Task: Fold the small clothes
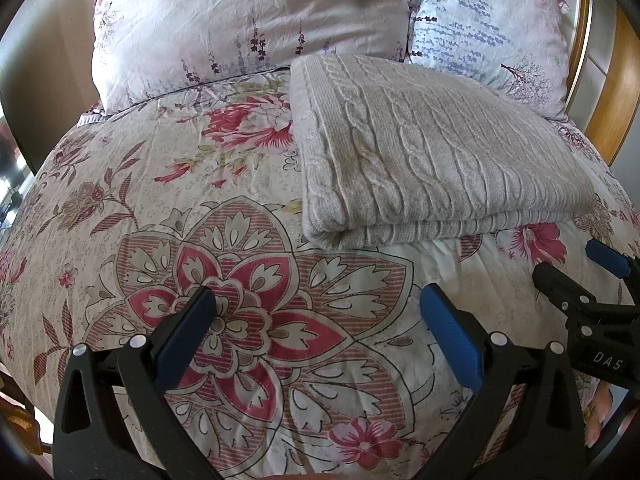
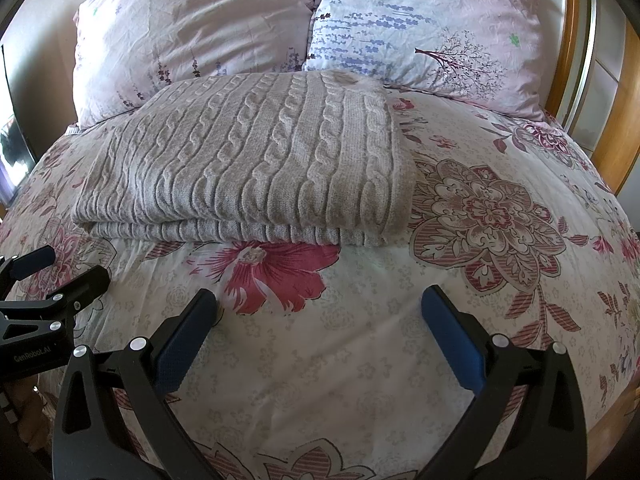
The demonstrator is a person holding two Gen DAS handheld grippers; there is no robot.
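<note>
A grey cable-knit sweater (image 1: 420,152) lies folded in a neat rectangle on the floral bedspread (image 1: 200,208), near the pillows. It also shows in the right wrist view (image 2: 248,168). My left gripper (image 1: 318,304) is open and empty, a little short of the sweater's near edge and to its left. My right gripper (image 2: 318,304) is open and empty, just short of the sweater's near edge. The right gripper shows at the right edge of the left wrist view (image 1: 576,276), and the left gripper at the left edge of the right wrist view (image 2: 56,268).
Two floral pillows (image 1: 248,24) (image 1: 488,28) lean at the head of the bed behind the sweater. A wooden bed frame (image 2: 576,60) runs along the right side. The bedspread (image 2: 400,360) lies flat in front of the sweater.
</note>
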